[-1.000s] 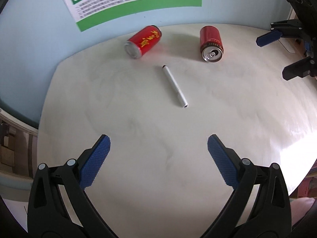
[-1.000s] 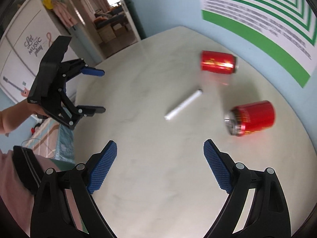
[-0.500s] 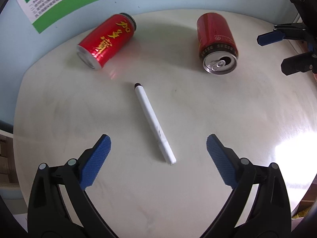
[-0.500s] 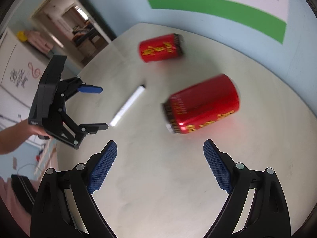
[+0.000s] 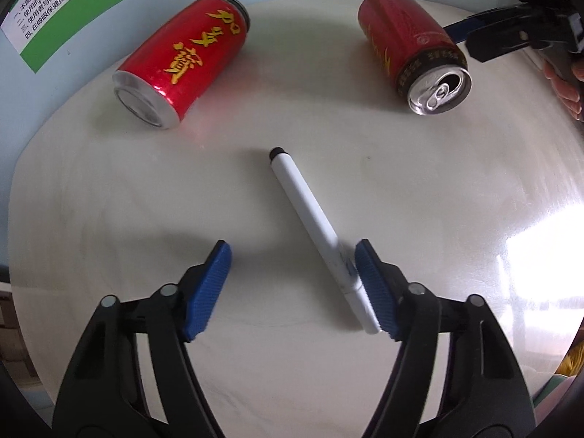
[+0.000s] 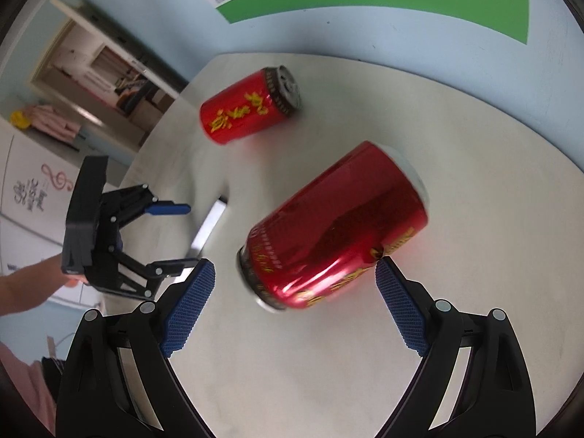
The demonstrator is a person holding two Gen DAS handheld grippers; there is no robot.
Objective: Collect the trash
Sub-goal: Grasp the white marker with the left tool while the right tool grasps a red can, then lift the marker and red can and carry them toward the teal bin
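Two grippers work low over the pale desk (image 5: 109, 197); left gripper (image 5: 292, 273) has just been closing, jaws apart, white marker (image 5: 310, 219) between them, lying flat against one pad, not pinched; marker looks light, stiff, smooth, best taken mid-barrel; right gripper (image 6: 295, 299) is spread wide, nearer red can (image 6: 335, 226) on its side just ahead; thin-walled, probably empty, dents and rolls easily, so grip across its middle; farther can (image 6: 252, 109) lies beyond, near the wall.

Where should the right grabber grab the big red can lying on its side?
Probably mid-body of the can, from above, one blue pad on each long curved side. It lies flat on the table, so its ends are awkward. The right gripper, open, already faces it.
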